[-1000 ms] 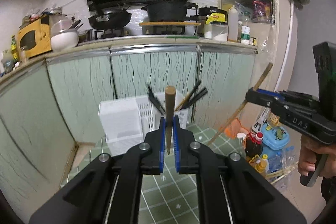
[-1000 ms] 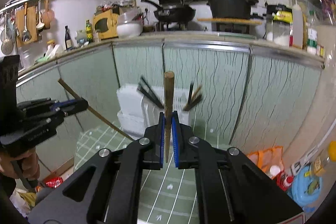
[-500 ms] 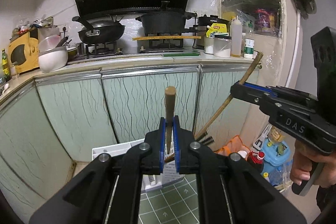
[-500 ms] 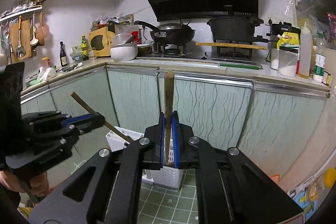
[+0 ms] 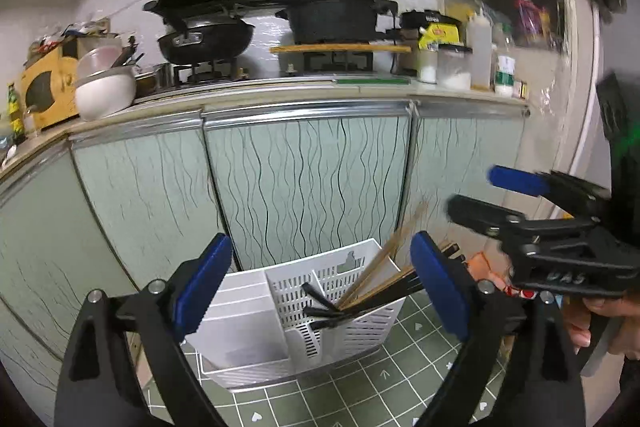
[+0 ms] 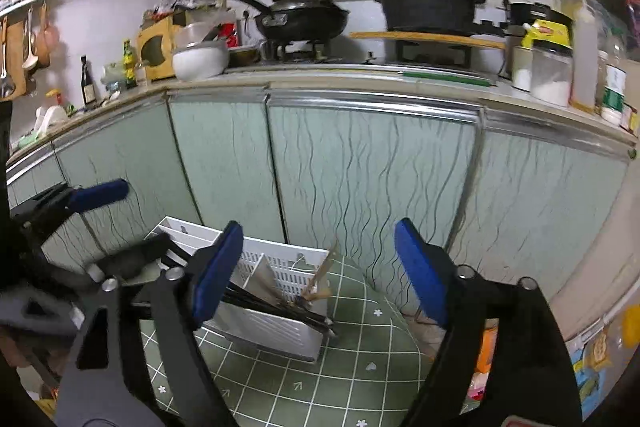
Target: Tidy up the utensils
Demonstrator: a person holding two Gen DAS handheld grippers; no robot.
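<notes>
A white slotted utensil caddy (image 5: 256,323) stands on a green tiled surface in front of the cabinet doors. Wooden chopsticks (image 5: 384,263) and several black chopsticks (image 5: 352,307) lean in its right compartment. My left gripper (image 5: 320,291) is open and empty just above and in front of the caddy. My right gripper (image 6: 316,271) is open and empty too, above the caddy (image 6: 280,327), where the chopsticks (image 6: 316,291) show blurred. Each gripper shows in the other's view: the right one (image 5: 496,195) at the right, the left one (image 6: 100,219) at the left.
Pale green cabinet doors (image 5: 312,187) rise close behind the caddy. The counter above carries a wok (image 5: 204,39), a black pot (image 5: 332,19), a white bowl (image 5: 104,95) and jars (image 5: 452,67). Bottles and bright items (image 5: 516,291) crowd the floor to the right.
Both grippers held a wooden chopstick upright a moment ago. Both have opened, and the chopsticks now lie in the caddy's right compartment. The views have dropped down towards the caddy.
</notes>
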